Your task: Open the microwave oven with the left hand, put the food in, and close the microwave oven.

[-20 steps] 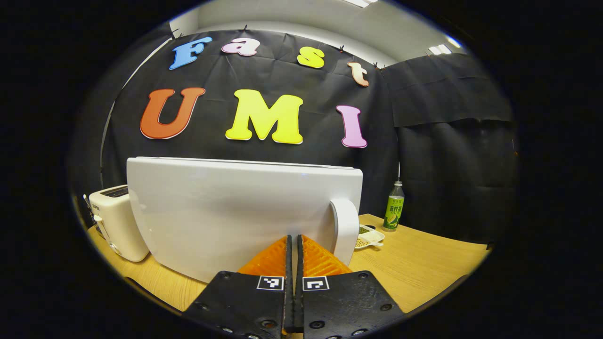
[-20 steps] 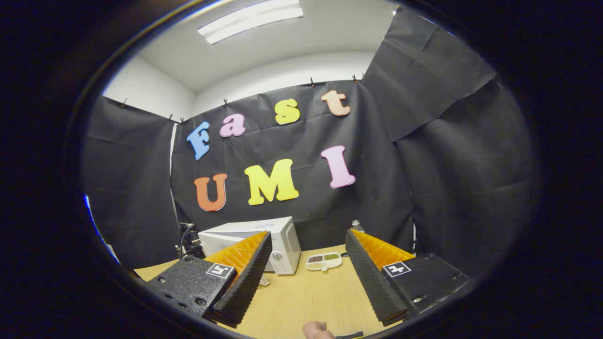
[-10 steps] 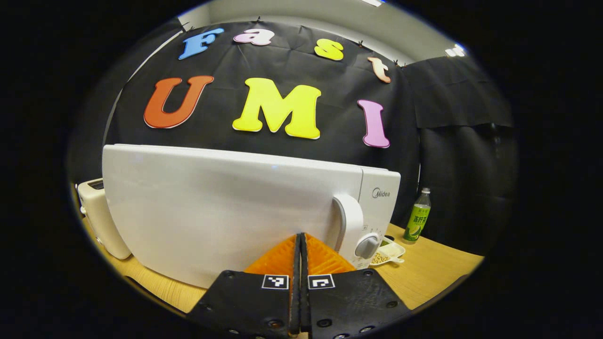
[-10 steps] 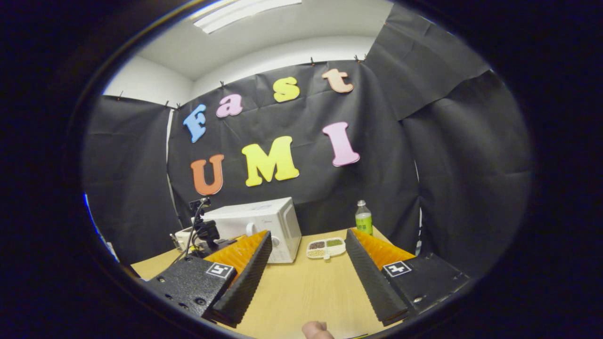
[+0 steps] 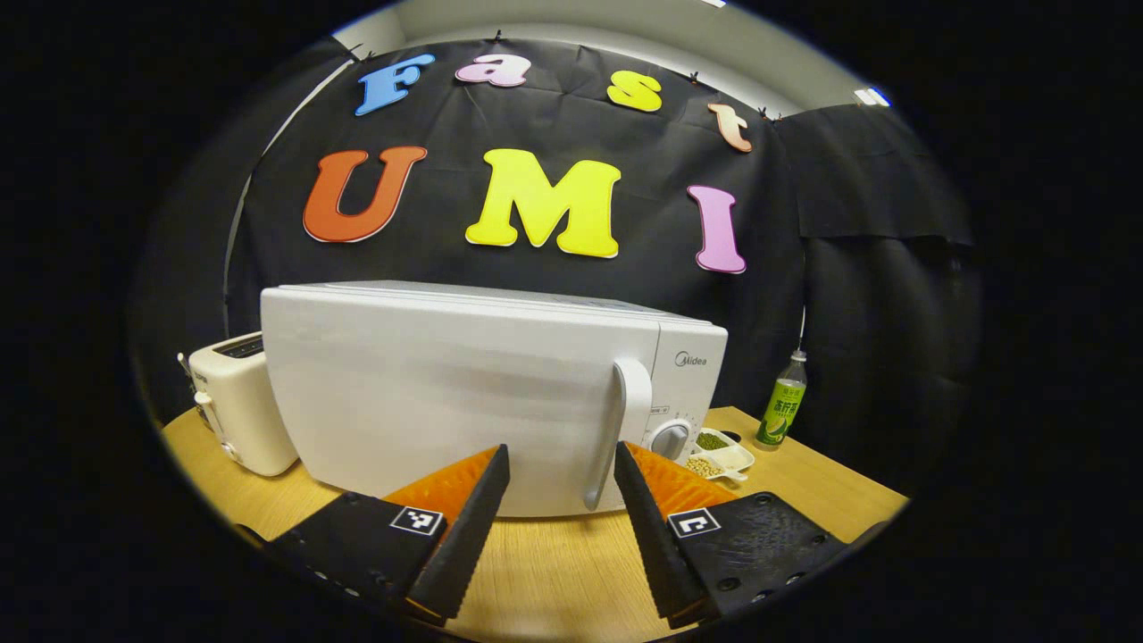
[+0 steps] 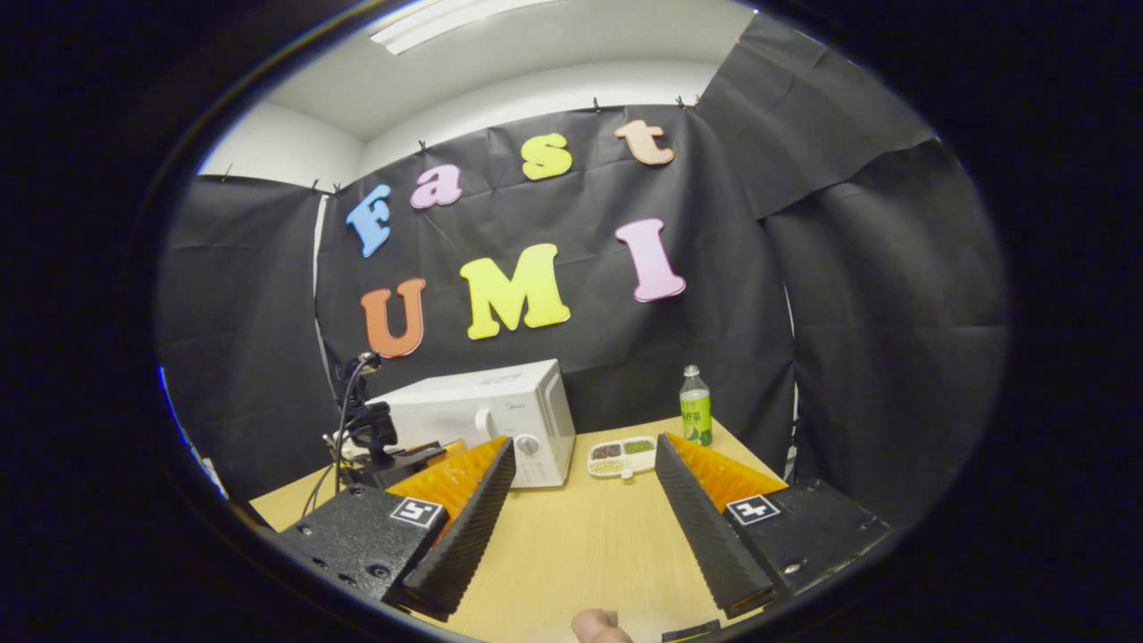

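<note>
The white microwave (image 5: 464, 393) stands on the wooden table (image 5: 804, 491) with its door closed and its handle (image 5: 625, 420) upright at the door's right edge. My left gripper (image 5: 560, 466) is open a short way in front of the door, touching nothing. A white divided dish of beans and grains (image 5: 721, 452) lies on the table just right of the microwave. In the right gripper view the microwave (image 6: 482, 415) and the dish (image 6: 621, 455) sit farther off, and my right gripper (image 6: 585, 460) is open and empty above the table. The left gripper (image 6: 379, 438) shows dark, by the microwave's front.
A cream toaster (image 5: 237, 402) stands left of the microwave. A green-labelled bottle (image 5: 780, 411) stands at the back right, also the bottle (image 6: 695, 415) in the right gripper view. A fingertip (image 6: 598, 627) shows at the bottom edge. A cable (image 6: 344, 393) rises beside the left gripper.
The microwave door swung from ajar to closed under my shut left gripper. That gripper has since opened and drawn back. The right gripper stayed open, with its view tilting slightly down.
</note>
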Available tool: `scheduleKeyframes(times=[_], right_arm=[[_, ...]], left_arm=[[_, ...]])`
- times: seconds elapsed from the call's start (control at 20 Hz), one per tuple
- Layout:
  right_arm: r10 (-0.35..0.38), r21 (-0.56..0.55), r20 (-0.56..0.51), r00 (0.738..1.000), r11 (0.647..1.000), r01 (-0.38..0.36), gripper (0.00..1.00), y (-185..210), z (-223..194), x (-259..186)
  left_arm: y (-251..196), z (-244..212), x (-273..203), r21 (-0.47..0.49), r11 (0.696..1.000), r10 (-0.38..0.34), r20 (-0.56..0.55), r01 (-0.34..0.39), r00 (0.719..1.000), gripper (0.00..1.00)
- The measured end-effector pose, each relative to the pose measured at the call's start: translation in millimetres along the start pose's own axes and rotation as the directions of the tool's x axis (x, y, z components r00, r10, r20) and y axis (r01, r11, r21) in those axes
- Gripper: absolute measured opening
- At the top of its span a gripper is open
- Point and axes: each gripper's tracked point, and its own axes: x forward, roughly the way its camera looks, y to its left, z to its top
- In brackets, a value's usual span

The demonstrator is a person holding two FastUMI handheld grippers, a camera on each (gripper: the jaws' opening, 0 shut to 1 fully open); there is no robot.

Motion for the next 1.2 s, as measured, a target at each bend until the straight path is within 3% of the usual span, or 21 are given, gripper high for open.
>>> scheduleKeyframes(times=[0.05, 0.1, 0.15, 0.2, 0.25, 0.3, 0.35, 0.4, 0.65, 0.8, 1.05, 1.1, 1.2], right_arm=[[-0.007, -0.007, 0.004, 1.000, 1.000, 0.008, 0.90, 1.5, 2.6, -3.3], [-0.015, -0.013, 0.010, 1.000, 1.000, 0.016, 0.90, 2.7, 5.9, -7.4], [-0.018, -0.024, 0.014, 1.000, 1.000, 0.019, 1.00, 4.9, 9.9, -11.9], [-0.020, -0.041, 0.018, 1.000, 0.999, 0.021, 0.90, 6.9, 13.7, -16.7], [-0.026, -0.054, 0.027, 0.999, 0.998, 0.028, 0.91, 7.2, 20.6, -22.3], [-0.034, -0.061, 0.038, 0.999, 0.997, 0.036, 0.91, 7.1, 27.0, -28.3], [-0.039, -0.061, 0.055, 0.998, 0.997, 0.042, 0.91, 7.4, 35.4, -34.9], [-0.042, -0.060, 0.072, 0.997, 0.997, 0.046, 1.00, 8.9, 42.5, -40.1], [-0.044, -0.077, 0.119, 0.992, 0.996, 0.053, 1.00, 17.5, 68.8, -68.2], [-0.042, -0.108, 0.133, 0.990, 0.993, 0.057, 1.00, 24.0, 75.1, -79.6], [-0.008, -0.131, 0.131, 0.991, 0.991, 0.025, 1.00, 39.1, 75.9, -86.6], [-0.003, -0.125, 0.128, 0.992, 0.992, 0.020, 0.90, 41.0, 75.2, -86.5], [0.003, -0.125, 0.113, 0.994, 0.992, 0.011, 0.90, 42.0, 71.9, -86.8]], left_arm=[[1.8, 3.5, -16.2, 0.018, 1.000, 0.025, 0.000, -0.025, 1.000, 0.66], [3.5, 9.4, -34.6, 0.031, 0.998, 0.047, 0.004, -0.047, 0.999, 0.90], [1.2, 16.6, -52.1, 0.039, 0.998, 0.049, 0.016, -0.050, 0.999, 0.93], [-1.0, 21.8, -71.3, 0.043, 0.997, 0.056, 0.019, -0.057, 0.998, 0.94], [-2.7, 32.9, -91.9, 0.045, 0.997, 0.062, 0.039, -0.064, 0.997, 0.83], [-4.2, 39.1, -112.0, 0.045, 0.996, 0.072, 0.042, -0.074, 0.996, 0.96], [-4.8, 47.2, -132.8, 0.048, 0.995, 0.081, 0.048, -0.083, 0.996, 0.96], [-4.0, 58.6, -155.6, 0.048, 0.994, 0.094, 0.066, -0.097, 0.993, 0.96], [-5.6, 97.0, -252.5, 0.117, 0.979, 0.154, 0.102, -0.165, 0.983, 0.95], [-10.3, 109.2, -297.4, 0.104, 0.974, 0.185, 0.135, -0.200, 0.973, 0.95], [-14.6, 125.0, -344.9, 0.085, 0.968, 0.214, 0.199, -0.234, 0.956, 0.95], [-14.1, 127.2, -350.9, 0.081, 0.968, 0.215, 0.210, -0.236, 0.954, 0.95], [-16.4, 130.0, -355.6, 0.081, 0.971, 0.204, 0.220, -0.226, 0.954, 0.95]])
